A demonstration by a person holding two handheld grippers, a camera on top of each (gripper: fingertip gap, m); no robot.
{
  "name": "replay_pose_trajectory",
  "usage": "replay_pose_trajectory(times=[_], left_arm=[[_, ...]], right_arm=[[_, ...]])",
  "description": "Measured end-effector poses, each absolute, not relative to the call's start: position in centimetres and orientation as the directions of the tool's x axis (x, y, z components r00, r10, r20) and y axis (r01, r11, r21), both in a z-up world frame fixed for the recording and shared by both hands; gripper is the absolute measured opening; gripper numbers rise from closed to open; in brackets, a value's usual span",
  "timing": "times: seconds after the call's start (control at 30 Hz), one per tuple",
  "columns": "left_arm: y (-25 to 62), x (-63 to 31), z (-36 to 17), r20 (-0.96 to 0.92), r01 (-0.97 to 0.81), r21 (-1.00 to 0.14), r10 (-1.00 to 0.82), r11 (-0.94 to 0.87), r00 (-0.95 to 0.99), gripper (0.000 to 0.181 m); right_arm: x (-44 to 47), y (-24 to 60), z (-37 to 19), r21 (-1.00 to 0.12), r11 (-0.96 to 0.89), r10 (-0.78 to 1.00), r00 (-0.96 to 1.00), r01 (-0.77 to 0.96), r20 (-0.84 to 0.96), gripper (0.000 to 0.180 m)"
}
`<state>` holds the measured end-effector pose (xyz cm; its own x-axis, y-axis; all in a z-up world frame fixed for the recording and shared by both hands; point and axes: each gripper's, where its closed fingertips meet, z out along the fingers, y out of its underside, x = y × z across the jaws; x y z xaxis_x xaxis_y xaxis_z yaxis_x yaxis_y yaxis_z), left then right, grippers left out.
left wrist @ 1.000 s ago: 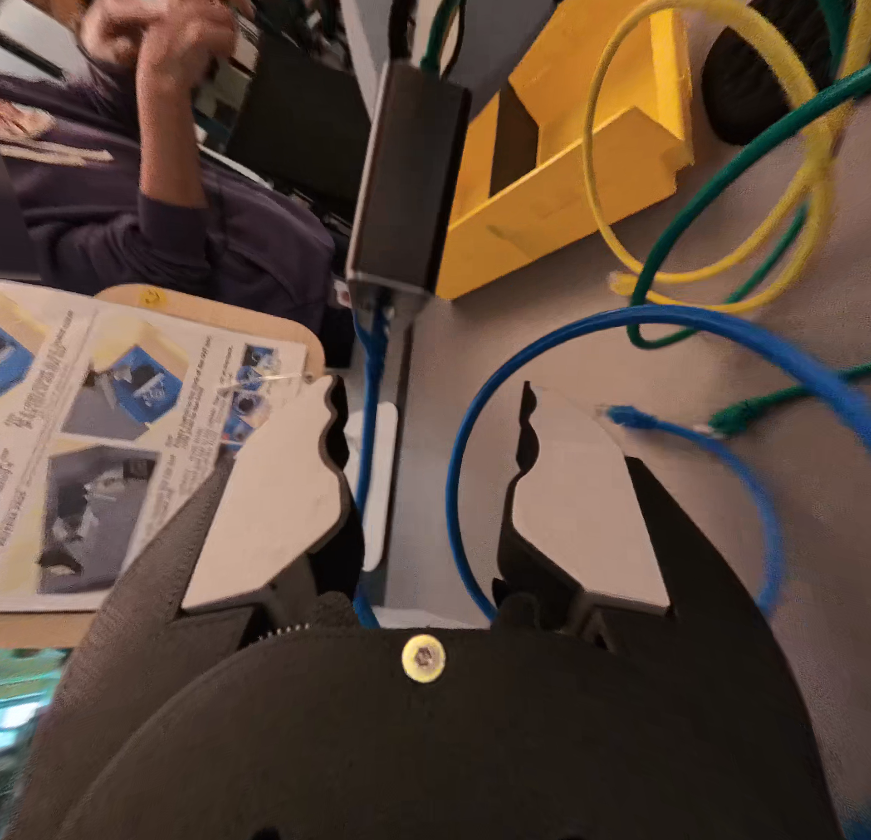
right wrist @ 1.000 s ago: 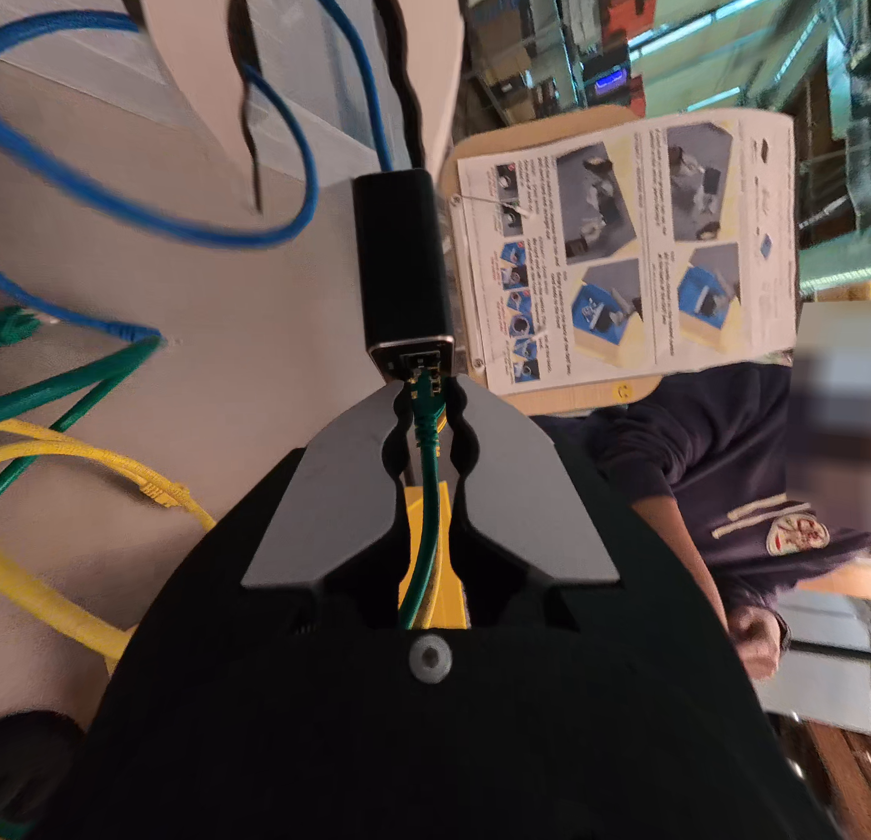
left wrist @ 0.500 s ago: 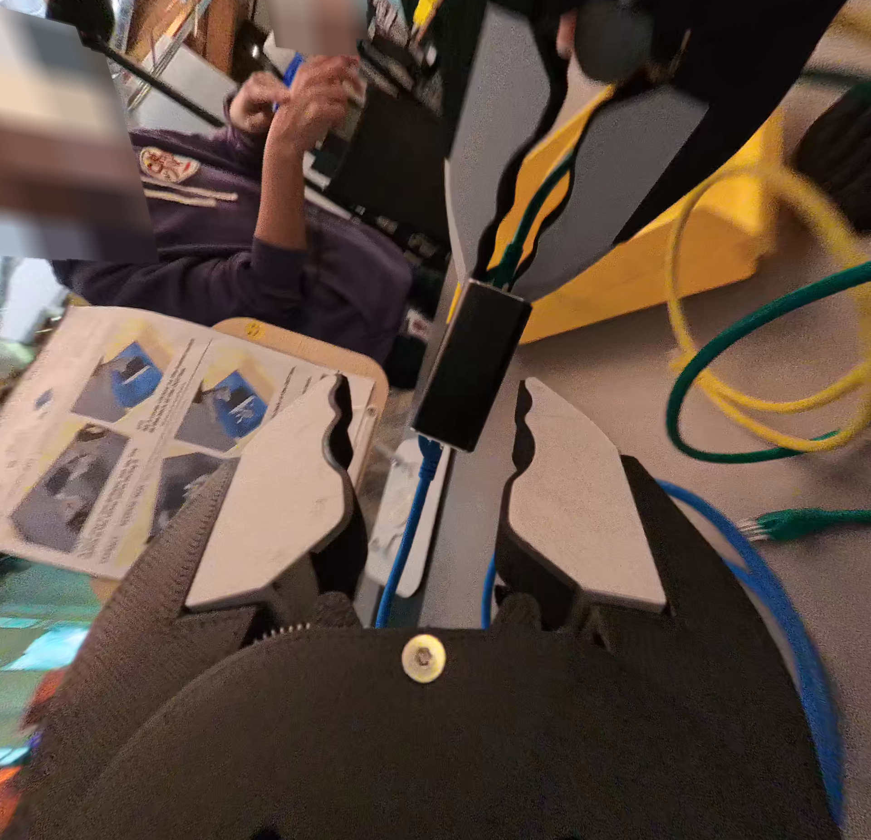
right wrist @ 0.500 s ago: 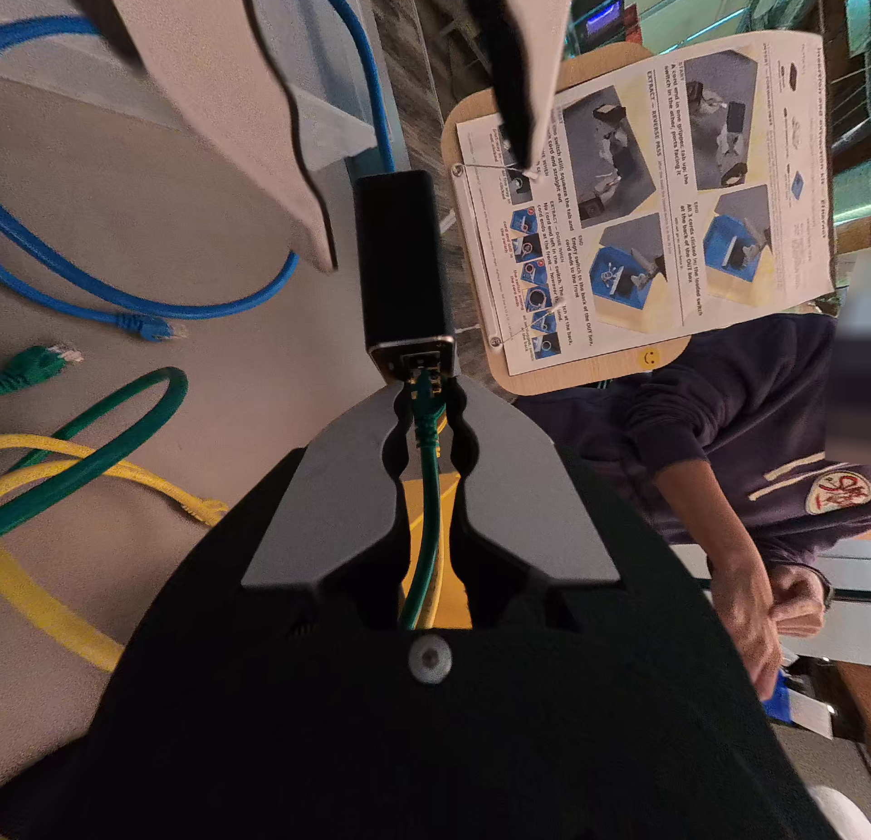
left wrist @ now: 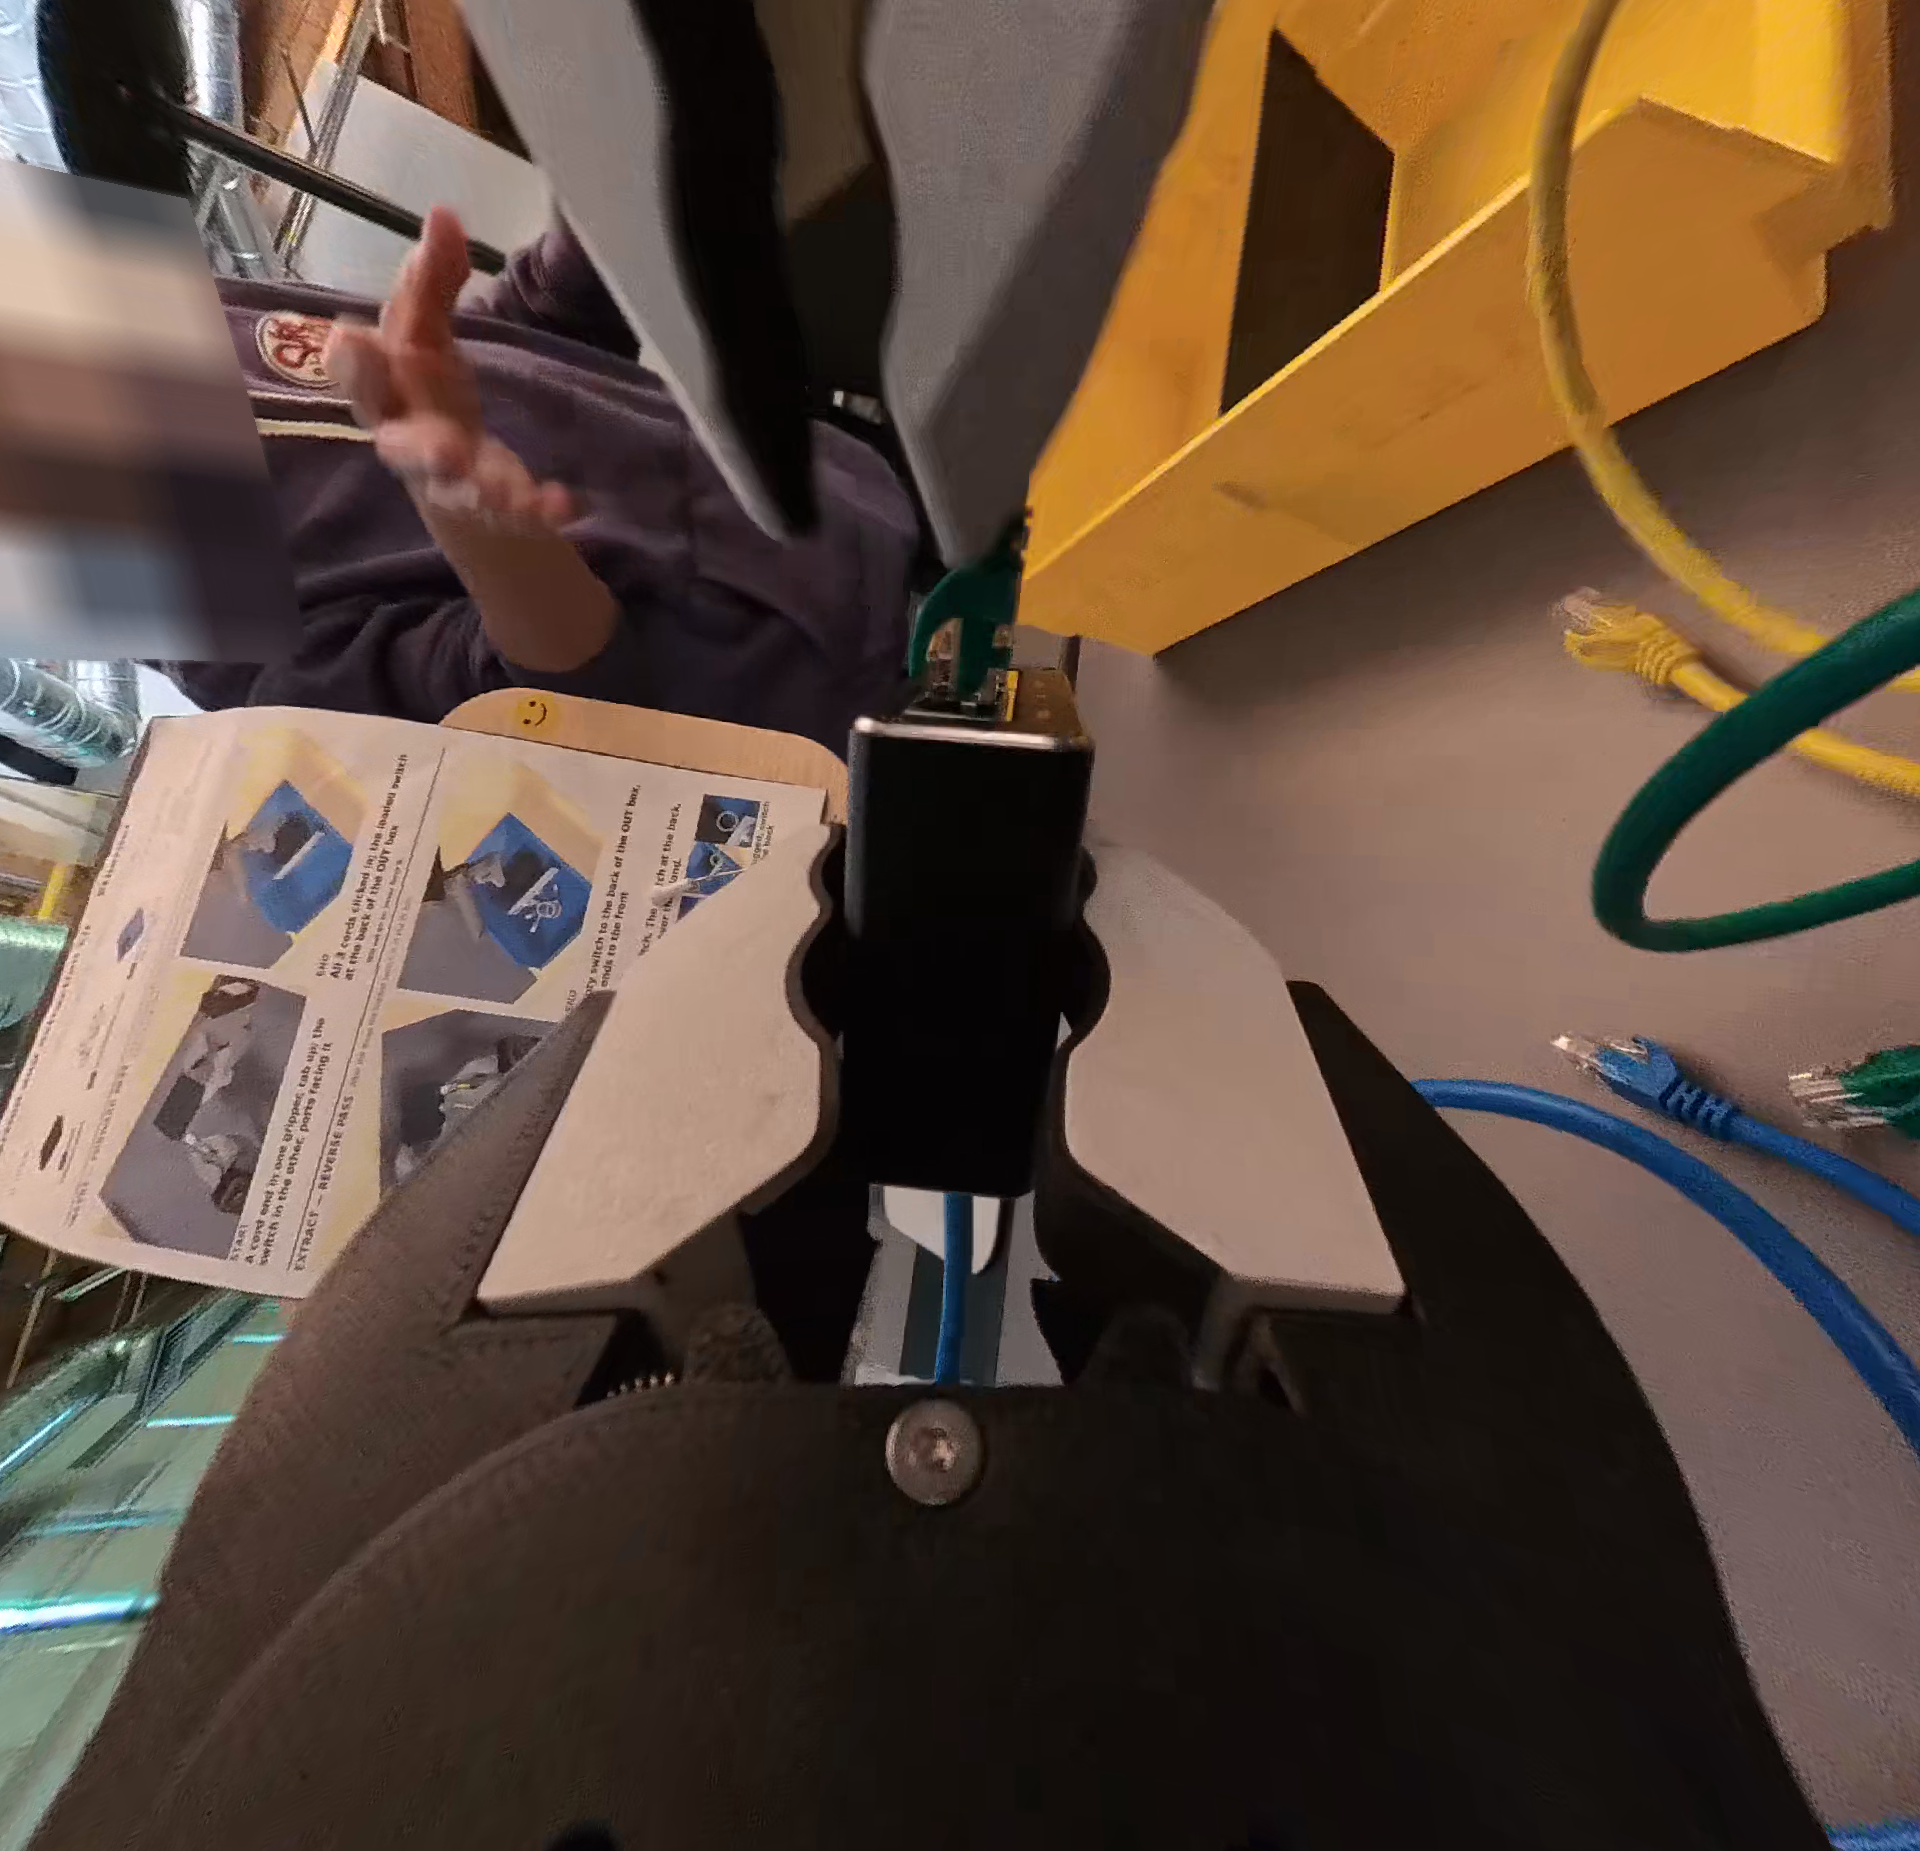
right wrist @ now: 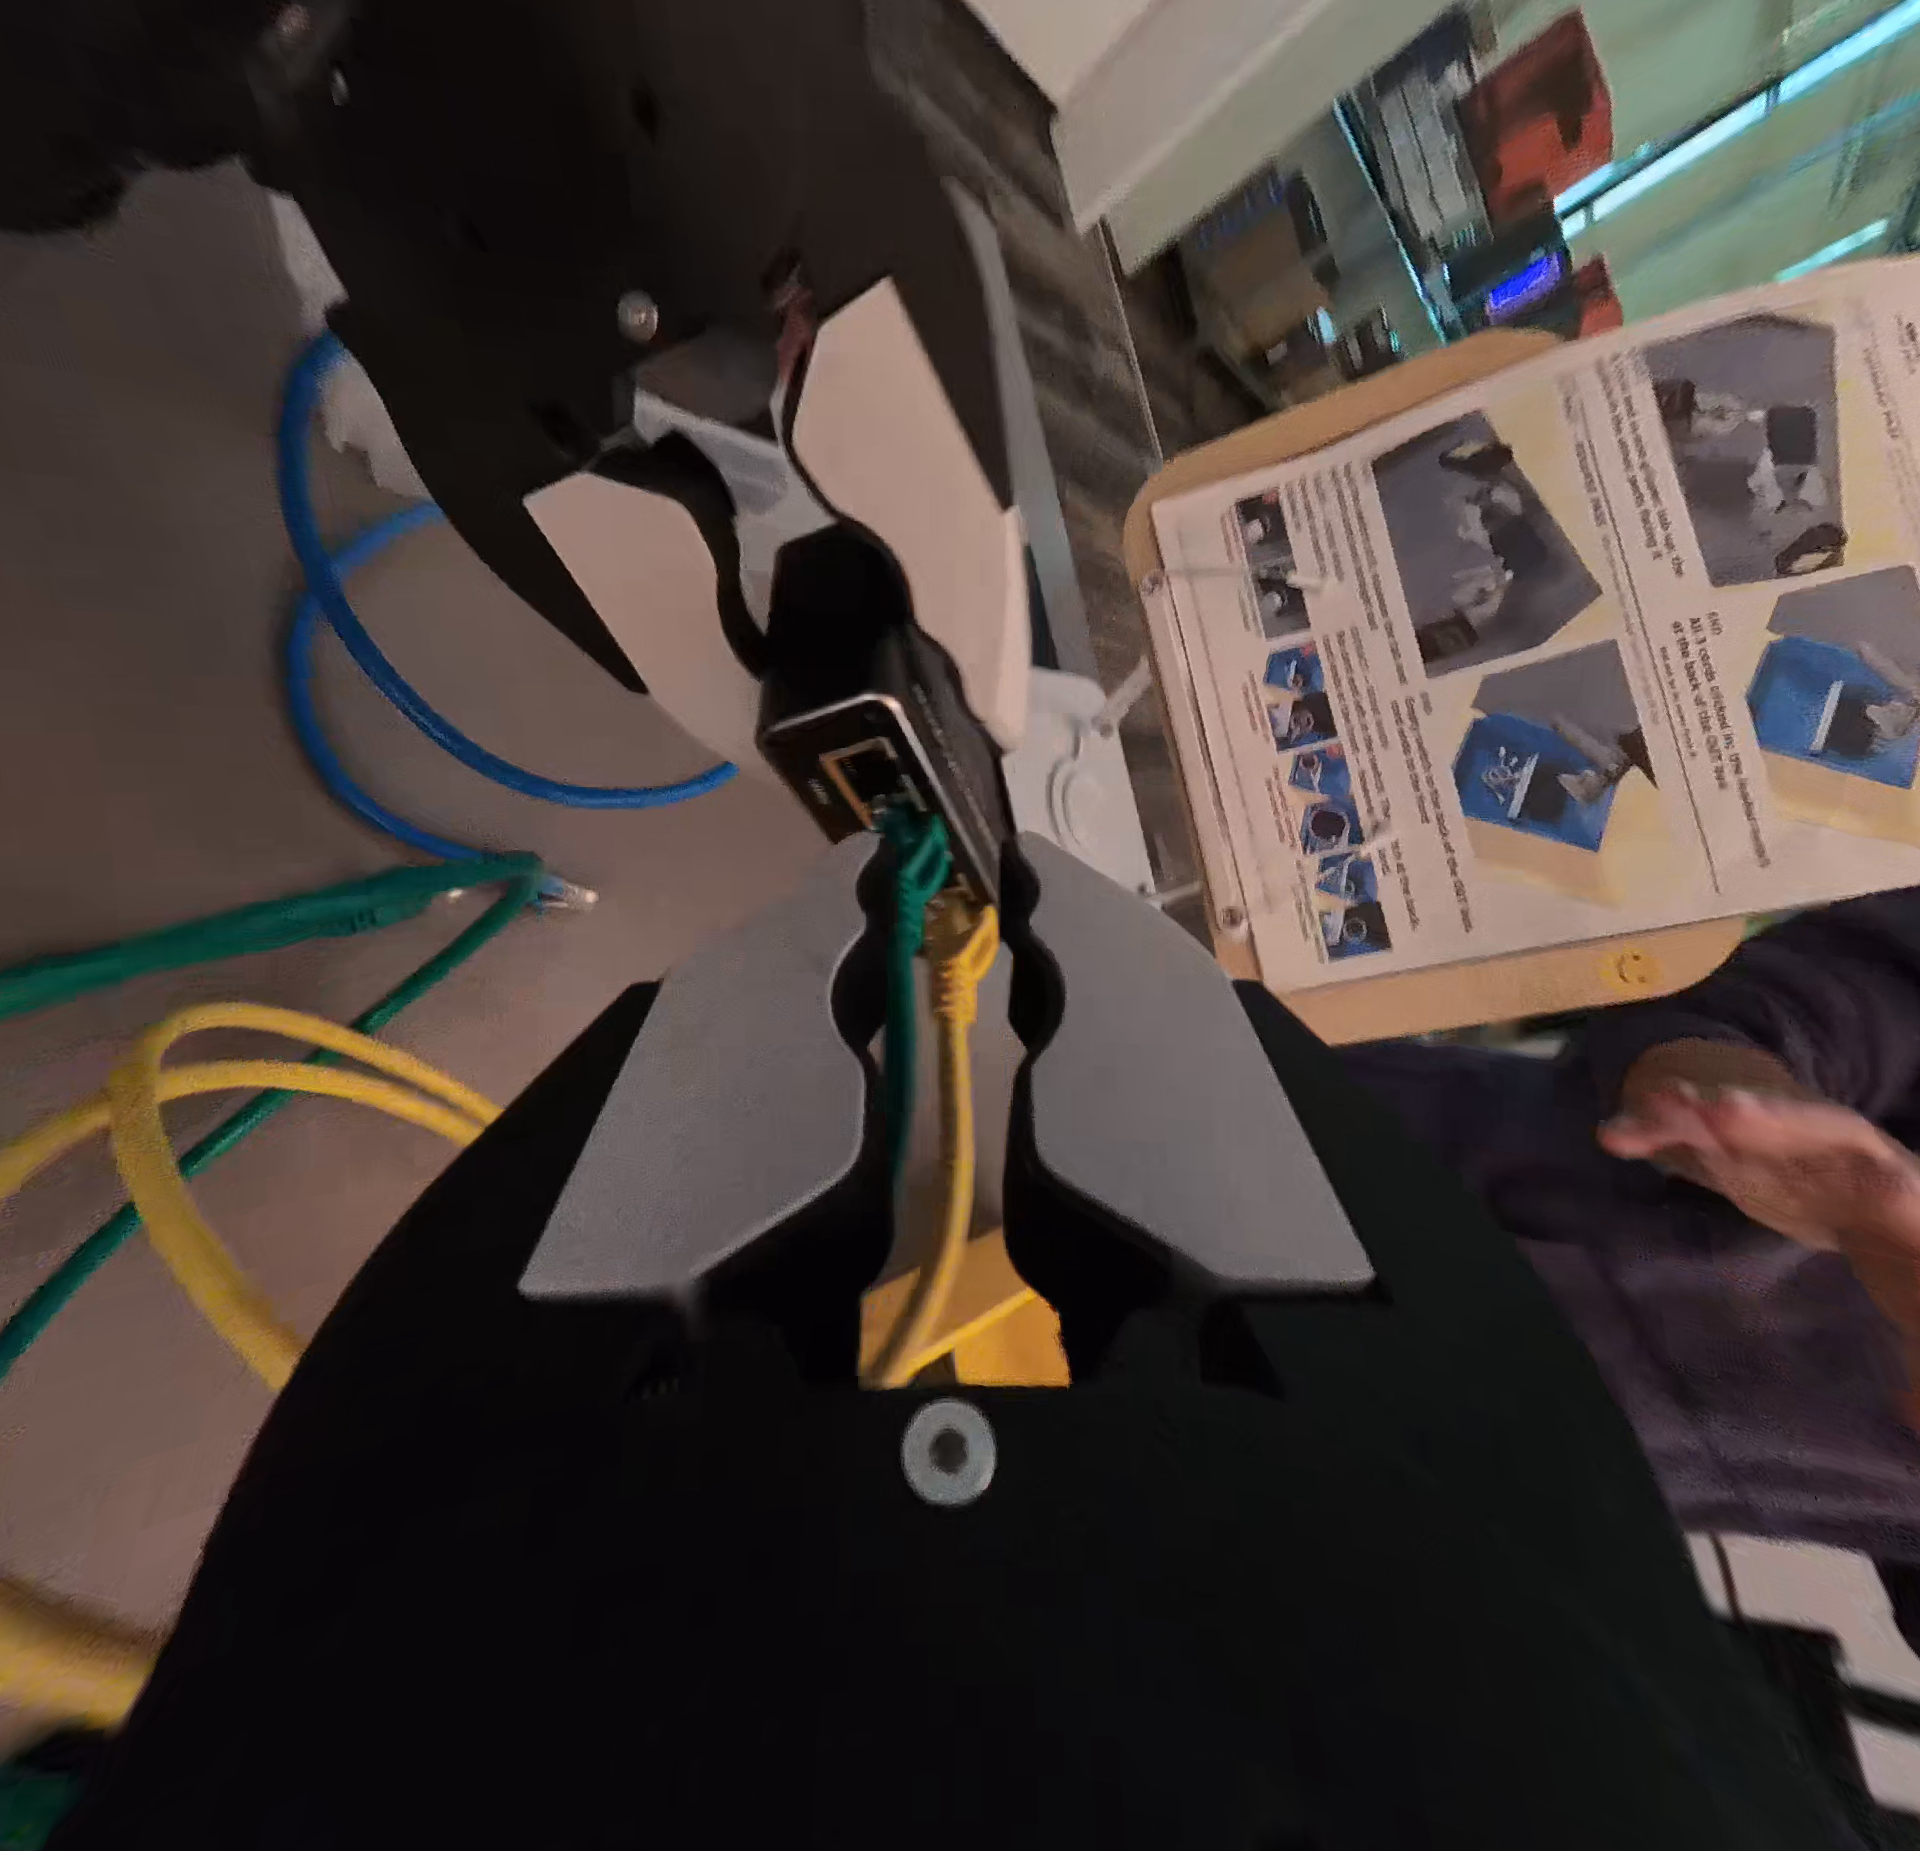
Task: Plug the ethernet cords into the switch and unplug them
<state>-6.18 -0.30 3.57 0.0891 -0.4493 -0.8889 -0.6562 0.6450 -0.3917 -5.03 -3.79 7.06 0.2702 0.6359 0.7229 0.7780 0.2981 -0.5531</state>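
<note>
Both claws are seen at the black switch (left wrist: 961, 949), which is held up off the grey counter (left wrist: 1455, 814). It is squeezed between the white fingers of the left claw (left wrist: 956, 980). The right claw (right wrist: 940, 970) is closed around a green cord (right wrist: 902, 970) and a yellow cord (right wrist: 956, 980), and the green plug is seen at a port of the switch. A blue cord (left wrist: 1662, 1188) is seen lying loose on the counter, near a yellow box (left wrist: 1403, 274). A picture sheet on a board (right wrist: 1558, 679) is propped beside the switch.
</note>
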Motion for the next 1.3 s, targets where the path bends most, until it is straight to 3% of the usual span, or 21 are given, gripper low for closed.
replay_pose_trajectory(times=[0.07,0.33,0.77,1.3], left_arm=[[-0.5,-6.2,3.9,-0.879,-0.635,-0.419,-0.465,0.649,0.105,0.037],[-1.1,-6.1,4.7,-0.89,-0.611,-0.415,-0.441,0.674,0.117,0.037],[-1.4,-6.0,4.8,-0.864,-0.587,-0.457,-0.489,0.668,0.115,0.037],[-0.7,-6.4,4.3,-0.844,-0.592,-0.468,-0.53,0.656,0.08,0.038]], right_arm=[[-5.2,-4.5,8.2,-0.557,0.375,0.653,0.216,0.741,0.726,0.025],[-5.5,-4.2,6.2,-0.351,0.375,0.653,0.024,0.858,0.757,0.023],[-5.7,-4.0,6.6,-0.295,0.444,0.577,-0.019,0.846,0.816,0.015],[-5.9,-3.7,5.8,-0.164,0.409,0.679,-0.18,0.898,0.712,0.015]])
